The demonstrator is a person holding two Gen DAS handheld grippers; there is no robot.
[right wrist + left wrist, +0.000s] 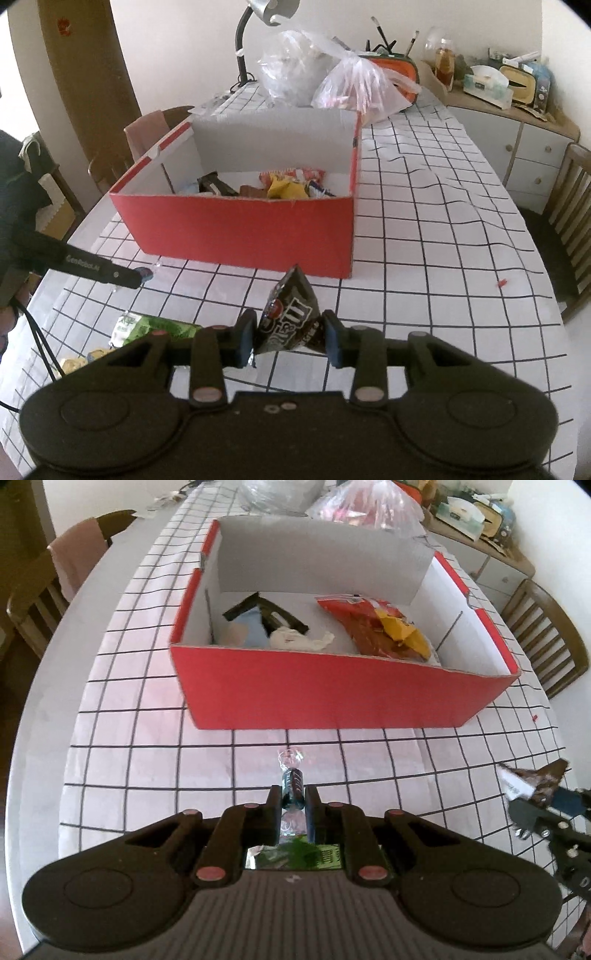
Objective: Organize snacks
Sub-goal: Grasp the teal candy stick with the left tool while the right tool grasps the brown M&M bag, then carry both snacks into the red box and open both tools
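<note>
A red cardboard box (332, 698) (236, 229) stands on the checked tablecloth, with several snack packets inside, among them an orange and yellow bag (384, 627). My left gripper (292, 797) is shut on a small wrapped candy (291, 786) with clear twisted ends, held above the cloth in front of the box. My right gripper (290, 332) is shut on a dark brown chocolate-candy packet (291, 317), lifted off the table before the box's near right corner. In the right wrist view the left gripper (142, 275) shows at the left with the candy (146, 273) at its tip.
A green snack packet (155, 328) and a yellowish one (74, 363) lie on the cloth at the near left. Plastic bags (351, 85) and a desk lamp (255, 37) stand behind the box. Wooden chairs (33, 605) (569, 221) flank the table; a cluttered sideboard (517, 122) is far right.
</note>
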